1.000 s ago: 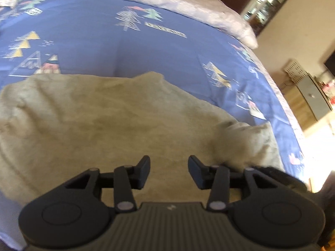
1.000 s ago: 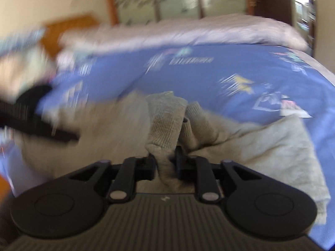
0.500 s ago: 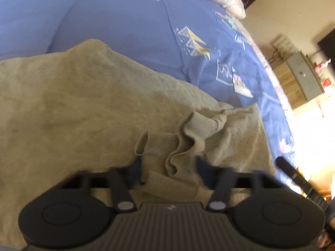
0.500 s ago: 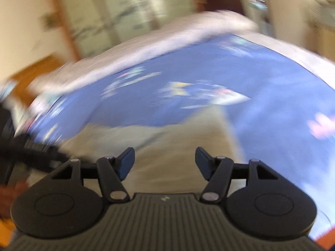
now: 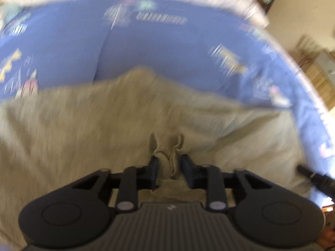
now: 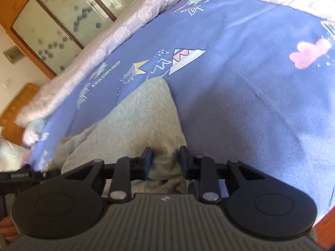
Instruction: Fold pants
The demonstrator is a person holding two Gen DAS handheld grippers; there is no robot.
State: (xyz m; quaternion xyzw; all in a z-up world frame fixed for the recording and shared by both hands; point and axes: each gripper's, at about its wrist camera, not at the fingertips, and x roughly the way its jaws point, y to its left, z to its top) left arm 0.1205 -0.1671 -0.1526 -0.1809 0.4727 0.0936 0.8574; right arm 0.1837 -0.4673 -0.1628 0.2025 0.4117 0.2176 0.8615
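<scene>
Beige-grey knit pants [image 5: 83, 125] lie spread on a blue patterned bed sheet [image 5: 157, 52]. In the blurred left wrist view my left gripper [image 5: 169, 163] has the bunched ribbed cuffs [image 5: 167, 146] pinched between its fingers. Its jaws are opening slightly, and the cloth rises like a tent toward them. In the right wrist view my right gripper [image 6: 166, 156] is rolled sideways at the right end of the pants [image 6: 146, 115]. Its jaws are closing, with the edge of the cloth held between the pads. The sheet [image 6: 240, 83] stretches beyond it.
A pale quilt [image 6: 104, 41] is heaped along the far side of the bed, in front of a wardrobe with frosted glass doors [image 6: 62, 21]. A wooden cabinet [image 5: 322, 77] stands past the bed's right edge. Part of the other gripper [image 6: 18, 175] shows at the left.
My right gripper let go of the cuffs, opened wide, swung right and rolled, then closed on the pants' edge. My left gripper came down from open onto the cuffs and closed on them.
</scene>
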